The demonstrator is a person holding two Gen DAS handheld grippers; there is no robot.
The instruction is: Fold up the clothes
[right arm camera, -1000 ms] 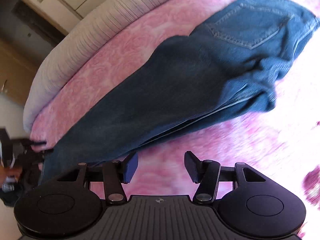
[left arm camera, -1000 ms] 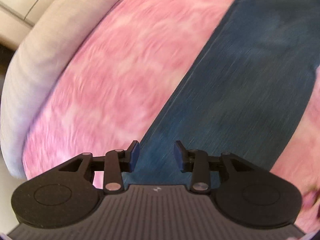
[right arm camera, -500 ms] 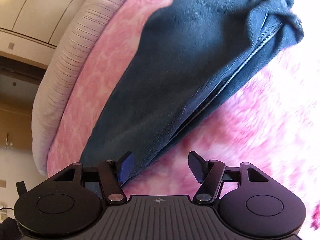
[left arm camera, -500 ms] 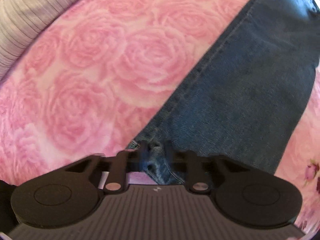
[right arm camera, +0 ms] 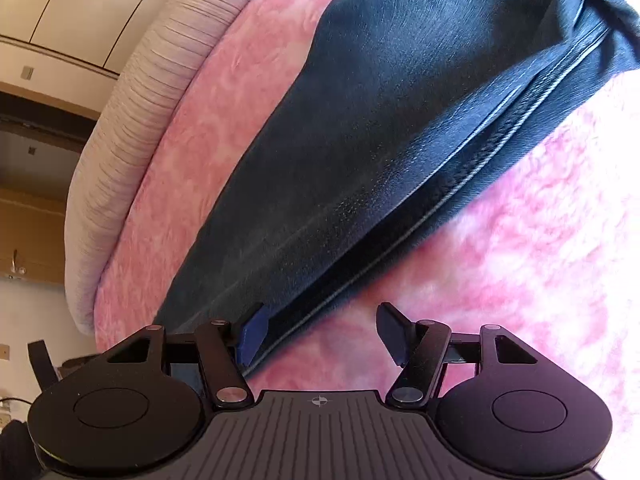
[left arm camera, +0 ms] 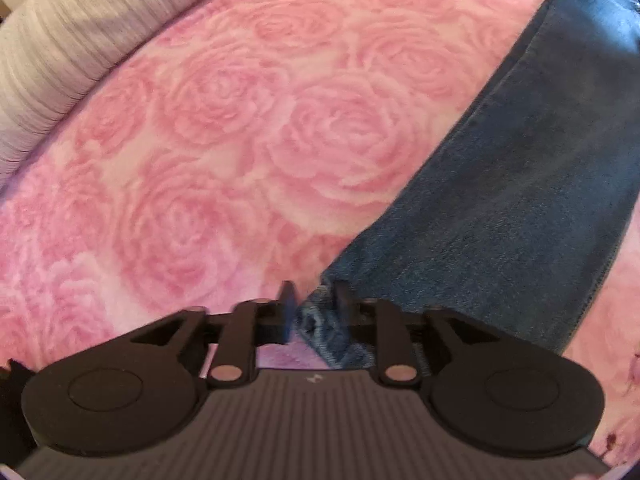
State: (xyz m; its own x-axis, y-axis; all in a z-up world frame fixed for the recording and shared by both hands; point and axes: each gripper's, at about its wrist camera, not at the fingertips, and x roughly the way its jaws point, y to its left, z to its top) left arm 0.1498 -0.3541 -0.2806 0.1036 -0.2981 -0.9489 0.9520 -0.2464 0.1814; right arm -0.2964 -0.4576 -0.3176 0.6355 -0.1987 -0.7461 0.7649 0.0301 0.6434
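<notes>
Now your left gripper has closed its jaws on the hem of the jeans lying stretched across the pink bed cover, while your right gripper, jaws apart, has neared the other hem corner, so a fold looks close.

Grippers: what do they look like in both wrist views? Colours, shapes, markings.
Both match: the left gripper and right gripper are matte black, each with two round side housings, a ribbed grey centre plate with a small white mark, linkage arms on silver pivot pins, and blue pads on the fingers. No cables or sleeves are visible.
</notes>
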